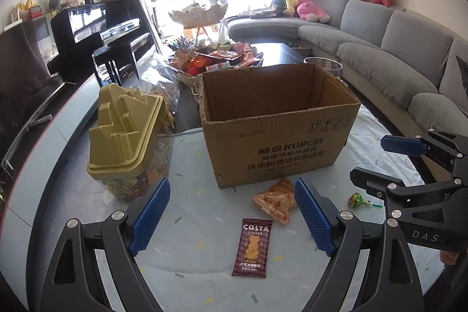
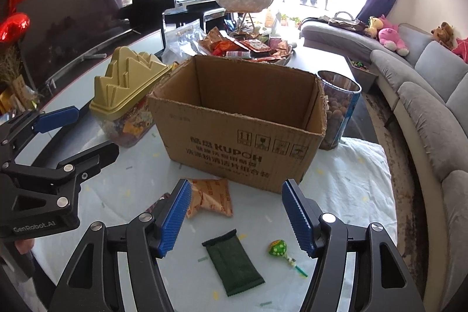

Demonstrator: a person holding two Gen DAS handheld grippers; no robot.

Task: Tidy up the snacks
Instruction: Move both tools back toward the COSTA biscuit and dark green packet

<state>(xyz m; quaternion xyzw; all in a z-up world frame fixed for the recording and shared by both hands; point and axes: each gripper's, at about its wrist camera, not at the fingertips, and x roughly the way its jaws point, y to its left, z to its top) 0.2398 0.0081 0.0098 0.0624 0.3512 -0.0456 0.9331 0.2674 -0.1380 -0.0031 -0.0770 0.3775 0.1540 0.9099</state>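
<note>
An open brown cardboard box (image 1: 275,125) printed with dark lettering stands near the middle of the desk (image 1: 73,119), on a pale cloth with small coloured flecks (image 2: 351,180). Its inside shows bare.

The left hand-held gripper (image 1: 231,220) hangs over the near part of the desk with its blue ribbed pads spread wide and nothing between them. Below it lies a dark red Costa Coffee biscuit packet (image 1: 253,247), flat on the cloth. An orange crinkled snack pouch (image 1: 275,199) lies just in front of the box, close to that gripper's right pad.

The right hand-held gripper (image 2: 237,220) is also parted, gripping nothing. Under it lie a dark green flat wrapper (image 2: 232,263) and, just beside it, a green-wrapped lollipop (image 2: 279,249).

At the box's left stands a clear snack jar with a gold mountain-shaped lid (image 1: 125,130); at its right, a clear cylindrical container of brown balls (image 2: 339,113). Behind the box, toward the far edge, a tiered tray heaped with wrapped snacks (image 1: 216,57).
</note>
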